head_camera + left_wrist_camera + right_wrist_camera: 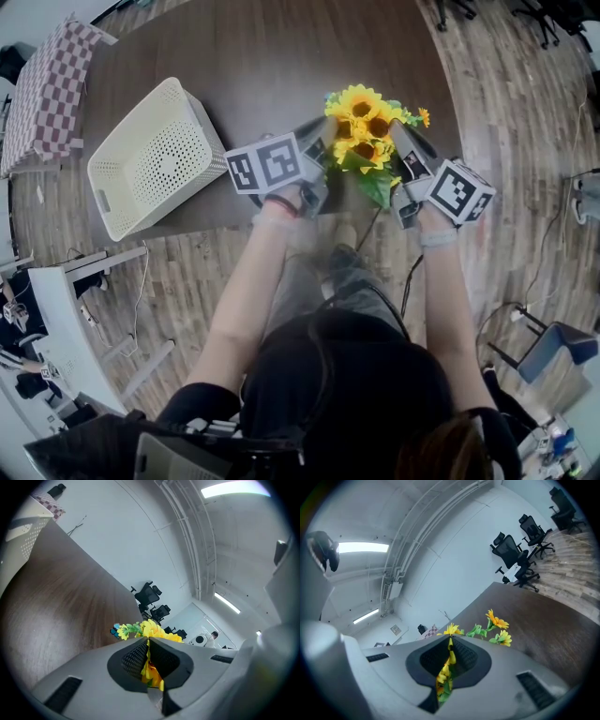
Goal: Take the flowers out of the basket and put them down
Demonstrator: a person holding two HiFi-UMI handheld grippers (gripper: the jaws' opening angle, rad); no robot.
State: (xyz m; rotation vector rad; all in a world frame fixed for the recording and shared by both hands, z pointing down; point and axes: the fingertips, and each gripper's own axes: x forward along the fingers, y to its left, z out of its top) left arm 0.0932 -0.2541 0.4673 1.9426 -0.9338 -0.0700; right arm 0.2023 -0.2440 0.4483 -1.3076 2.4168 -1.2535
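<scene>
Presently, the flowers (364,131) are gripped from both sides above the table (262,66) edge, left gripper (148,641) and right gripper (450,641) clenched on petals; stems are mostly hidden. The basket (155,159) lies well apart.

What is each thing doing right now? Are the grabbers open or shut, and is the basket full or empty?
Left gripper: shut, pinching the flowers.
Right gripper: shut, pinching the flowers too.
Flowers: out of the basket, held between both grippers.
Basket: empty, sitting on the table to the left of the grippers.
</scene>
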